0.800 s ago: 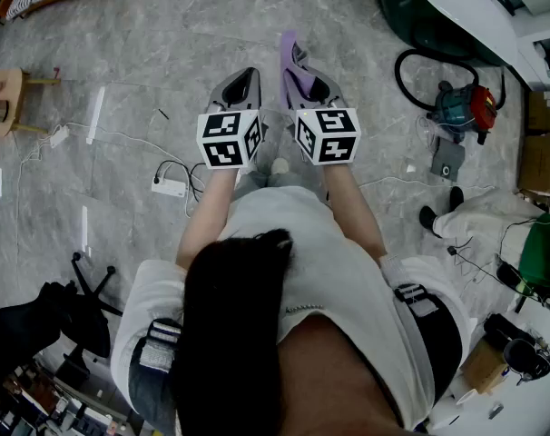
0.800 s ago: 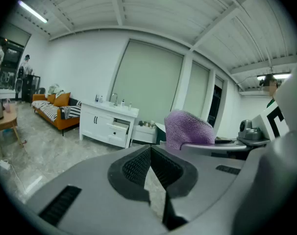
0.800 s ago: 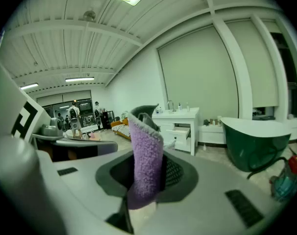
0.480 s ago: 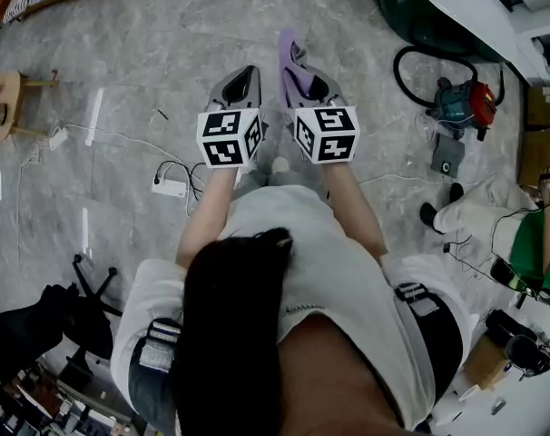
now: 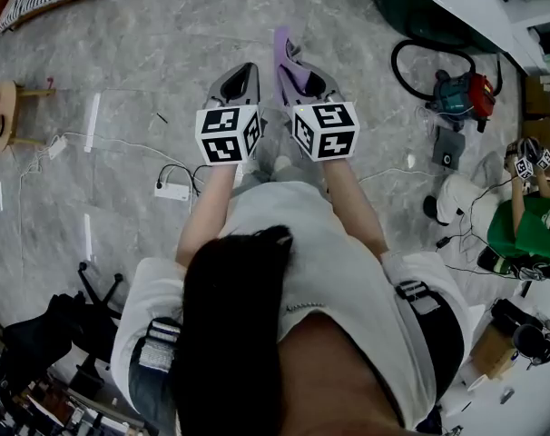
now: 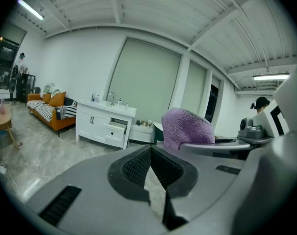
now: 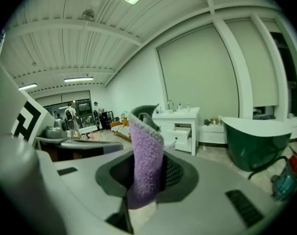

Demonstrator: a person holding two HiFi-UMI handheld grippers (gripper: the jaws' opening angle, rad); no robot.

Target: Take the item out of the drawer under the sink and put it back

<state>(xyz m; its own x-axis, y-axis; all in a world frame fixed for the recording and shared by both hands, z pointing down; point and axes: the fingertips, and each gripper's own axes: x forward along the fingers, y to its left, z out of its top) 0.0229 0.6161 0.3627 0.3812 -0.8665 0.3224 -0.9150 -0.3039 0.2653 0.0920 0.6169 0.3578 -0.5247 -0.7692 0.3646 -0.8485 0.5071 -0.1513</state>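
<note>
1. The right gripper was clamped on a purple cloth. The cloth stood upright between the pads and rose past the jaw tips.
2. The left gripper was closed, pads together, with nothing between them.
3. Both grippers were held side by side over the floor, tilted slightly down.
4. The vanity stood well ahead against the far wall with one drawer pulled out. The cloth was well apart from it.
</note>
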